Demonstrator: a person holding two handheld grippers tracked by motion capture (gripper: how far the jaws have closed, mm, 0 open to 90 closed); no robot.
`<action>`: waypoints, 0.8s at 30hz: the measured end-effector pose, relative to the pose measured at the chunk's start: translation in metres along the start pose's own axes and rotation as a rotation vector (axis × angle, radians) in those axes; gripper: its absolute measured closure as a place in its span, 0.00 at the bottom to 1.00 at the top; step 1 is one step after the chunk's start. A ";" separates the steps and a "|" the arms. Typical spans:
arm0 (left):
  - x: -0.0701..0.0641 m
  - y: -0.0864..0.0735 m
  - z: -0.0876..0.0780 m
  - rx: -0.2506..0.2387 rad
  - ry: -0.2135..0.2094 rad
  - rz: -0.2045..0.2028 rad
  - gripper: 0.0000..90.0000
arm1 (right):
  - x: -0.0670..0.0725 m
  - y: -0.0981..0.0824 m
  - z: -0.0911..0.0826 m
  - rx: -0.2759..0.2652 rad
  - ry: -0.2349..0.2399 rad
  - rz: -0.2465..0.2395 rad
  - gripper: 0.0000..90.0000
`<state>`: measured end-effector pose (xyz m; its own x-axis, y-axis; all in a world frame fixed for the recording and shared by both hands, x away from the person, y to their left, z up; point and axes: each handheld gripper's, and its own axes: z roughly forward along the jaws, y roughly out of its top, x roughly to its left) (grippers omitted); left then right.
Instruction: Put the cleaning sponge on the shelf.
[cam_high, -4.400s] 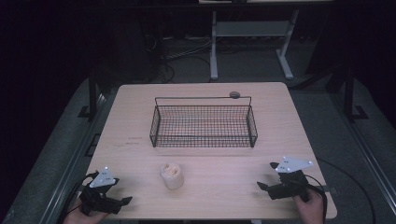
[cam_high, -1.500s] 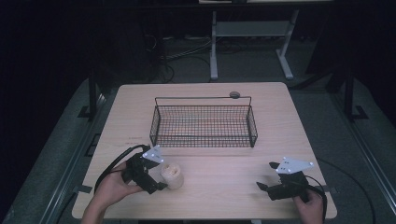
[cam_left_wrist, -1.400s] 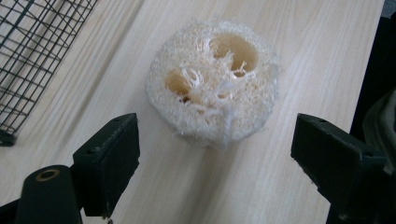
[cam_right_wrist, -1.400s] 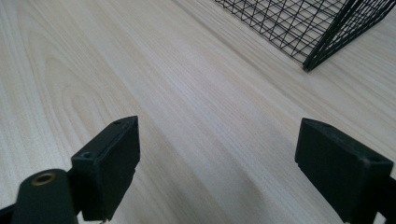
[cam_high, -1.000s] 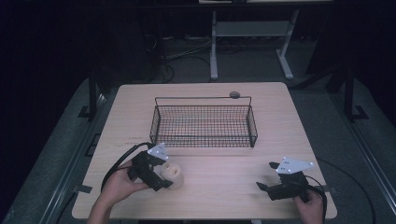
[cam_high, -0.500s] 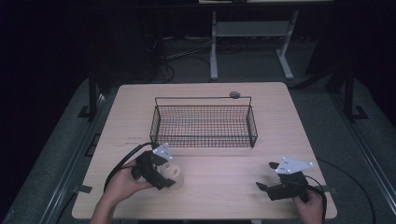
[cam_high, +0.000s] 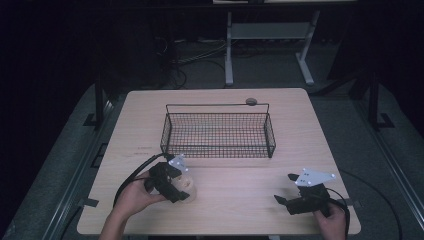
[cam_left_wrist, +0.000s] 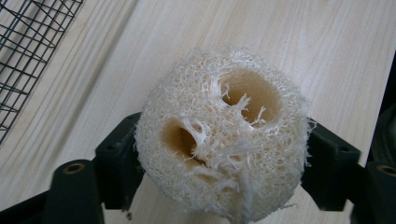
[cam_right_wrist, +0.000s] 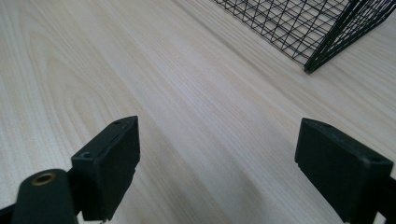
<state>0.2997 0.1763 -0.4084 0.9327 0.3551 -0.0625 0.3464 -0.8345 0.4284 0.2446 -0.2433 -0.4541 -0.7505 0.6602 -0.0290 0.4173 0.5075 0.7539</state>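
Loofah sponge: a pale, fibrous round loofah (cam_left_wrist: 222, 135) with two hollow channels in its face; it sits on the near left part of the worktop, in front of the basket's left end.
Left hand-held gripper: the left hand-held gripper (cam_left_wrist: 219, 163) has a black jaw against each side of the loofah, pinching it; in the high view it lies over the loofah (cam_high: 187, 187), held by the person's left hand (cam_high: 132, 197).
Wire basket: a black wire basket (cam_high: 217, 131) stands at the worktop's middle, just beyond the loofah, apart from it.
Right hand-held gripper: the right hand-held gripper (cam_right_wrist: 219, 168) is spread wide over bare wood at the near right, well apart from the basket.
Worktop: light wood-grain worktop (cam_high: 300, 125); a small dark round thing (cam_high: 251, 101) lies behind the basket.
Writing: faint dark marks left of the basket, too small to read.
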 end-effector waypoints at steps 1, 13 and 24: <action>0.000 0.000 0.000 0.000 0.000 -0.002 0.29 | 0.000 0.000 0.000 0.000 0.001 0.000 0.15; 0.001 0.001 -0.002 -0.007 0.001 -0.006 0.31 | 0.000 0.000 0.000 -0.003 -0.005 -0.009 0.15; 0.000 0.002 -0.004 -0.011 0.001 -0.001 0.31 | 0.001 0.000 0.000 -0.003 -0.002 -0.003 0.15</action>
<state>0.2998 0.1763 -0.4038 0.9323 0.3564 -0.0621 0.3463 -0.8295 0.4381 0.2442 -0.2426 -0.4537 -0.7507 0.6598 -0.0330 0.4135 0.5082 0.7555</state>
